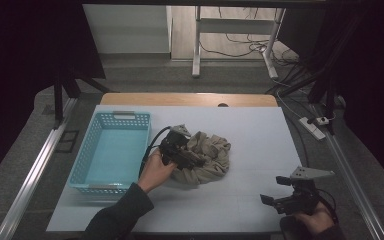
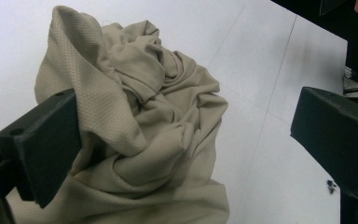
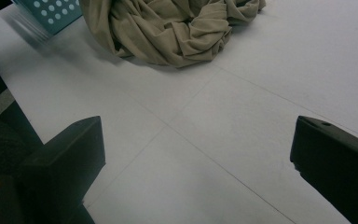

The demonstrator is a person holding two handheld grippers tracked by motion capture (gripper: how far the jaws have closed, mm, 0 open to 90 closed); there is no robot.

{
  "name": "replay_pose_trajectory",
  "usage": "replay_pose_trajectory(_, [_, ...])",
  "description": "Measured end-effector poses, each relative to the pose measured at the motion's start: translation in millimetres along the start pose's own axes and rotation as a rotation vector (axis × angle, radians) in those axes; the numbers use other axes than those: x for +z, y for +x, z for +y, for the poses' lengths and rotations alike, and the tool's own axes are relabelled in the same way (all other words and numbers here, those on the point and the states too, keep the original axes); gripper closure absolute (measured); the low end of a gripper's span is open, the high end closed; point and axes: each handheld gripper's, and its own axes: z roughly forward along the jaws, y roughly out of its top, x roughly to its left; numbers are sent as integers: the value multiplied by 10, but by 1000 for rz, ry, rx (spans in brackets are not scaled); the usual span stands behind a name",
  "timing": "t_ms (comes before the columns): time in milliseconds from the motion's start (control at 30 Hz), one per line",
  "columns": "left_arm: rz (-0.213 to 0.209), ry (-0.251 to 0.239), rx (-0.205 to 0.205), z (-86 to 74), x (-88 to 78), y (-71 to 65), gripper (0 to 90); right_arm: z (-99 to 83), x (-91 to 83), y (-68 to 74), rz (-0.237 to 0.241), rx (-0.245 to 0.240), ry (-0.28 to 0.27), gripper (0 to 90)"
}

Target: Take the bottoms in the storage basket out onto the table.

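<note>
Right gripper (image 1: 270, 198) above white table (image 1: 260, 135)

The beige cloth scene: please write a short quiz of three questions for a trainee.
1. True or false: the beige cloth lies inside the blue basket.
2. Which gripper is at the cloth?
A. left gripper
B. right gripper
3. Fill in: the left gripper's jaws stand ____.

Key:
1. False; it lies on the table, beside the basket.
2. A
3. open
</note>
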Motion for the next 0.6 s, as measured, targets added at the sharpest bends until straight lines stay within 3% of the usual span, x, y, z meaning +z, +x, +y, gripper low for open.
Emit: replay_pose_trajectory(600, [3,-32,-27,-55,-166,21,0,-1,-1,2,-2,0,-4,29])
